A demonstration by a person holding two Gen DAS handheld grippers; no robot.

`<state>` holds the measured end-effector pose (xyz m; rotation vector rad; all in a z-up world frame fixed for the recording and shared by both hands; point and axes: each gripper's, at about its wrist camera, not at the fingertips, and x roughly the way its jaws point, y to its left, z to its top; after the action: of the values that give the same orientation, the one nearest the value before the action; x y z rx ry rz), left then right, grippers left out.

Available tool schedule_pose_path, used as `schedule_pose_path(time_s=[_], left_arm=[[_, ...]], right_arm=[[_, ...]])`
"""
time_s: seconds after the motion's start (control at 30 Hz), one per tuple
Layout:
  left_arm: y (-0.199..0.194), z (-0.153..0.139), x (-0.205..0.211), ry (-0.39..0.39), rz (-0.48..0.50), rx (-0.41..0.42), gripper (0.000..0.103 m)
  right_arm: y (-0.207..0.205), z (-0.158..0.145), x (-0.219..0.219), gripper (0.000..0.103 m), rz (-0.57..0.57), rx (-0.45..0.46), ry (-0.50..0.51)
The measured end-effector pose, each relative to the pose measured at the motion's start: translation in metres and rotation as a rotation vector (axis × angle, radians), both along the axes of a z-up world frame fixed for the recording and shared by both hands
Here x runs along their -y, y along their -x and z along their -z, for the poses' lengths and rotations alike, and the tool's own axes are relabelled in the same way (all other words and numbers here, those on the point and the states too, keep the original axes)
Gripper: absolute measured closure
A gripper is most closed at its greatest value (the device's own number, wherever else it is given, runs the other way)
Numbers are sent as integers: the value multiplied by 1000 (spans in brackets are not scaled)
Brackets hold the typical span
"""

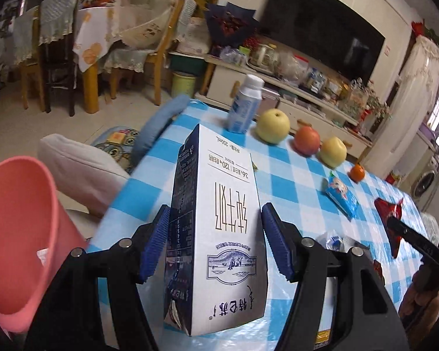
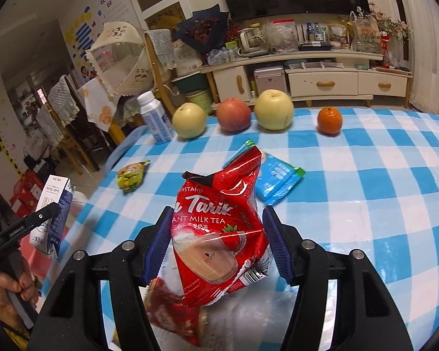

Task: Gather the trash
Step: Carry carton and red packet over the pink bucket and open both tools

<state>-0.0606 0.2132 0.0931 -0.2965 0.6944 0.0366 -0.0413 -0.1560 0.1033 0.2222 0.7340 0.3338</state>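
My left gripper (image 1: 215,213) is shut on a white and navy milk carton (image 1: 225,263), held above the left edge of the blue checked table (image 1: 292,181). A pink bin (image 1: 17,228) stands just left of it, below table level. My right gripper (image 2: 216,213) is shut on a red milk tea packet (image 2: 219,228), lifted off the cloth. On the table lie a blue snack wrapper (image 2: 278,178), a green-yellow wrapper (image 2: 130,175), a crumpled red wrapper (image 2: 172,307) under the right gripper, and a scrap of clear plastic (image 1: 333,241).
Along the table's far edge stand a white bottle (image 2: 156,120), two yellow pears (image 2: 188,120) (image 2: 273,109), a red apple (image 2: 234,114) and an orange (image 2: 329,120). A person's hand (image 2: 5,289) holds the left gripper. A grey cushion (image 1: 79,169) sits beside the bin.
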Motion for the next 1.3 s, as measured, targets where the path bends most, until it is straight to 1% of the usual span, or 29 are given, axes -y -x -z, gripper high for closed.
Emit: schedule_pose_path(time_s=[0.13, 0.3, 0.43, 0.53, 0.73, 0.93, 1.07, 1.17, 1.27, 1.3], left_arm=[[11, -7, -23, -14, -57, 20, 39], [22, -14, -43, -14, -98, 36, 39], [27, -19, -55, -29, -130, 42, 39], [33, -22, -66, -56, -168, 44, 39], [49, -28, -102, -84, -280, 52, 38], [66, -33, -142, -68, -395, 61, 38], [76, -31, -172, -8, -463, 57, 38], [81, -27, -188, 10, -501, 41, 38], [85, -24, -203, 45, -527, 38, 38], [86, -23, -207, 52, -536, 36, 38]], right_arm=[[8, -5, -13, 41, -25, -2, -40], [16, -11, -31, 41, -57, -11, -105], [22, -16, -57, 41, -109, -23, -142], [29, -22, -81, 41, -154, -26, -154], [46, -40, -153, 41, -278, -27, -165], [57, -54, -232, 41, -388, -30, -189], [60, -61, -286, 41, -469, -33, -183], [63, -63, -321, 41, -519, -33, -177], [65, -65, -356, 41, -561, -37, -182], [67, -64, -362, 41, -570, -37, -185]])
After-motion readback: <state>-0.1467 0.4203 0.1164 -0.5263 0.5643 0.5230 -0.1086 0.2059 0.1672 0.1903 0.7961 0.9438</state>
